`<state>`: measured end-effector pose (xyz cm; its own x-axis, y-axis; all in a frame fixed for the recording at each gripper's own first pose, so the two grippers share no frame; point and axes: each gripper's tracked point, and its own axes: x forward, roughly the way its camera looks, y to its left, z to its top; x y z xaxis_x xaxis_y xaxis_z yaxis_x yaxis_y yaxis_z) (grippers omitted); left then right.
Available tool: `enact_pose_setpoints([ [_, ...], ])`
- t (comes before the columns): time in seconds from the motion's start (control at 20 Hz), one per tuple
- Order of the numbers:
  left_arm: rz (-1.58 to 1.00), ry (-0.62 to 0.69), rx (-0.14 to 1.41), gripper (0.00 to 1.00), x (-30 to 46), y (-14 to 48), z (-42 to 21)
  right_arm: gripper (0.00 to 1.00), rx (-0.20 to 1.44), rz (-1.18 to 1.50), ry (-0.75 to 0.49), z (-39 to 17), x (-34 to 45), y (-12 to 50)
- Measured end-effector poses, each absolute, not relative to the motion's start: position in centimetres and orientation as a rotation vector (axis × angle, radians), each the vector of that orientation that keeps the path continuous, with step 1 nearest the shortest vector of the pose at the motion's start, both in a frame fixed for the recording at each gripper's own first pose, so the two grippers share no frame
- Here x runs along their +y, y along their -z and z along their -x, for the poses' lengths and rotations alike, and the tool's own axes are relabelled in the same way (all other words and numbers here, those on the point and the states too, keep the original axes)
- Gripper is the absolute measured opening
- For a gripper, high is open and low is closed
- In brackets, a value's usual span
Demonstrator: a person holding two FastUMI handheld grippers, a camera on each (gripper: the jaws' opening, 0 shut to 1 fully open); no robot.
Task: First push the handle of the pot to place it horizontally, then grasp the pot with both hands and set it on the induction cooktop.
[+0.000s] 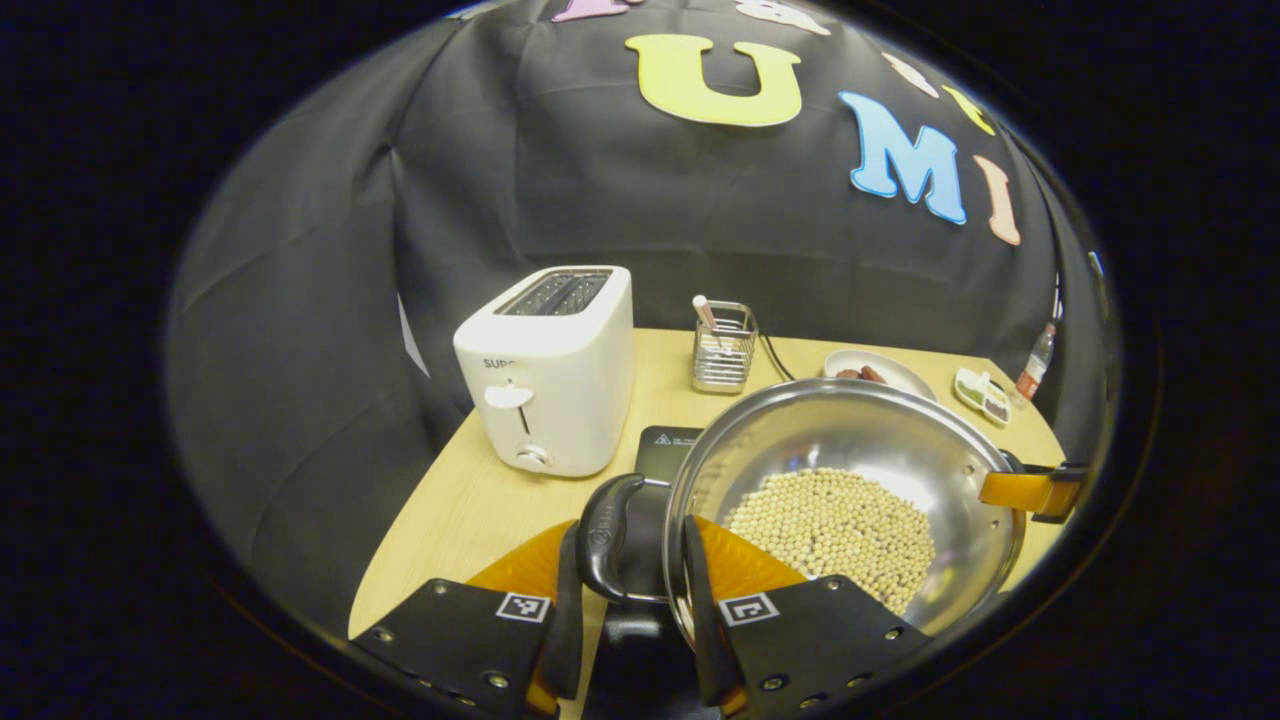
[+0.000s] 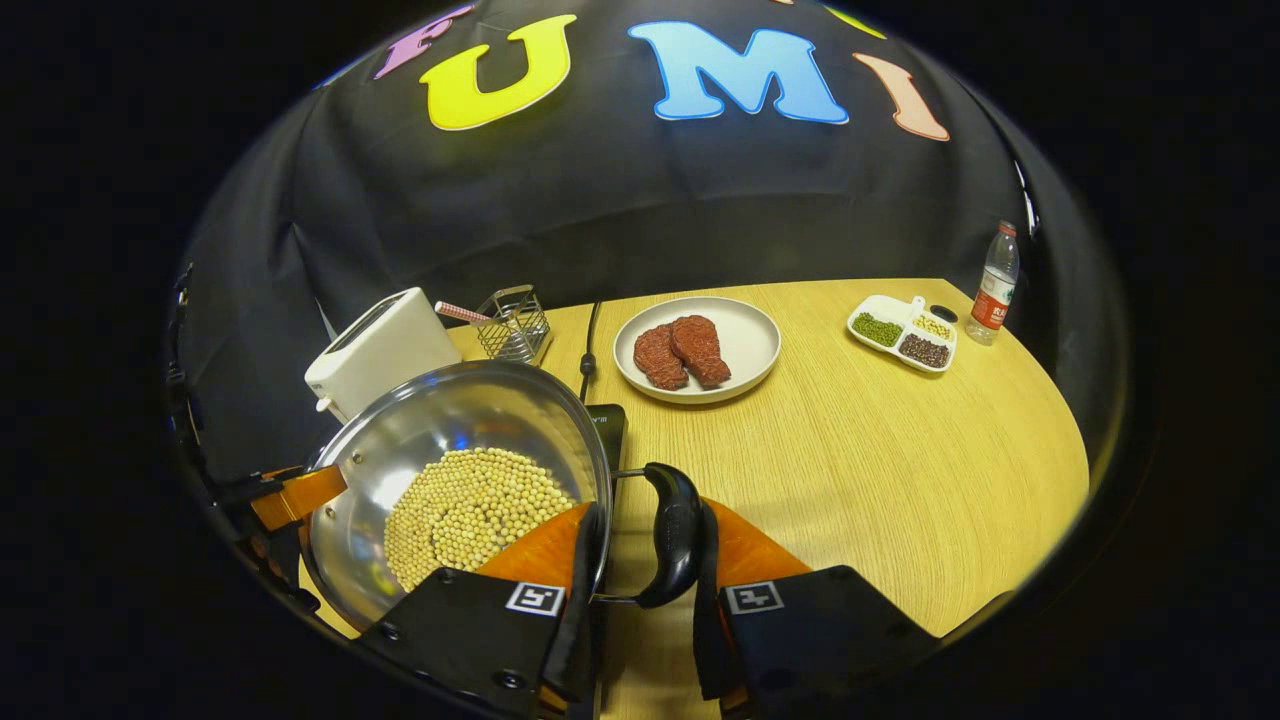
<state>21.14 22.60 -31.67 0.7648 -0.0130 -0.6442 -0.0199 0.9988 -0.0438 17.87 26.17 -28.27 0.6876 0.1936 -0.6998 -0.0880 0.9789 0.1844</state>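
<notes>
A steel pot (image 1: 900,440) (image 2: 450,420) with a layer of soybeans (image 1: 830,530) (image 2: 470,510) hangs tilted over the black induction cooktop (image 1: 665,450) (image 2: 605,425). In the left gripper view, my left gripper (image 1: 628,560) is shut on the pot's near black side handle (image 1: 605,535). The right gripper (image 1: 1035,492) holds the far side of the rim. In the right gripper view, my right gripper (image 2: 650,545) is shut on the other black handle (image 2: 672,535), and the left gripper (image 2: 290,497) shows at the pot's far edge. The pot hides most of the cooktop.
A white toaster (image 1: 550,370) (image 2: 380,350) and a wire utensil holder (image 1: 724,348) (image 2: 512,325) stand behind the cooktop. Further right on the wooden table (image 2: 900,480) are a plate (image 2: 755,345) of meat, a divided dish (image 2: 905,335), and a bottle (image 2: 995,285).
</notes>
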Motion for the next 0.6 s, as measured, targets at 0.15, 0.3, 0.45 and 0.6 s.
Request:
enact_pose_setpoints([
  [0.15,0.047,-0.003,0.692,0.46,22.8,31.9,-21.5,0.47,0.783,-0.125,-0.148,-18.0,26.1,28.3],
  [0.3,0.008,-0.041,0.658,0.59,23.5,31.4,-21.5,0.56,0.75,-0.102,-0.156,-17.9,25.9,27.7],
  [0.45,0.0,-0.08,0.561,0.9,24.0,28.5,-21.7,0.97,0.66,-0.062,-0.147,-17.8,24.5,25.1],
  [0.6,-0.001,-0.119,0.46,0.91,24.2,24.4,-20.5,0.98,0.545,-0.047,-0.154,-17.4,22.5,21.1],
])
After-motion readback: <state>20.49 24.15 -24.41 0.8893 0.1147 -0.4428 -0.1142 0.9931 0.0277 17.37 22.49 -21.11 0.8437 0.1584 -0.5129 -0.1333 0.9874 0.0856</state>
